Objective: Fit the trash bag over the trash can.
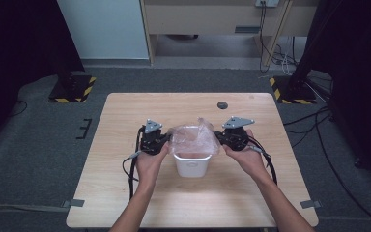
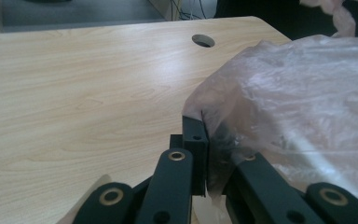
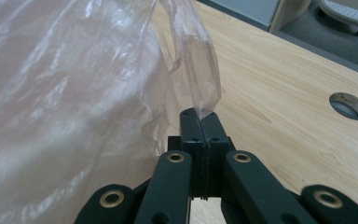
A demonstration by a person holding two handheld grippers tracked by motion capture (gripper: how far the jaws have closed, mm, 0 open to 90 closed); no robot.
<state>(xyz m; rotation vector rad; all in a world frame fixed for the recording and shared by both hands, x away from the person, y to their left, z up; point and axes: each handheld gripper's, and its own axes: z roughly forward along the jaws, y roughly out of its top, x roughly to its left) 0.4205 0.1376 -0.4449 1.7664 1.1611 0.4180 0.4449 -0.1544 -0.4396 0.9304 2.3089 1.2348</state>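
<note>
Plastic bag (image 1: 194, 137), pinched between both tongs

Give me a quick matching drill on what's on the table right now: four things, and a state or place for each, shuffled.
Things:
1. left gripper
2. right gripper
3. bin
4. hole

States or places:
A. white, standing between the two hands
B. shut on the bag's left edge
C. far side of the table, beyond the bag
D. shut on a twisted strip of the bag

Pairs: 1-B, 2-D, 3-A, 4-C
</note>
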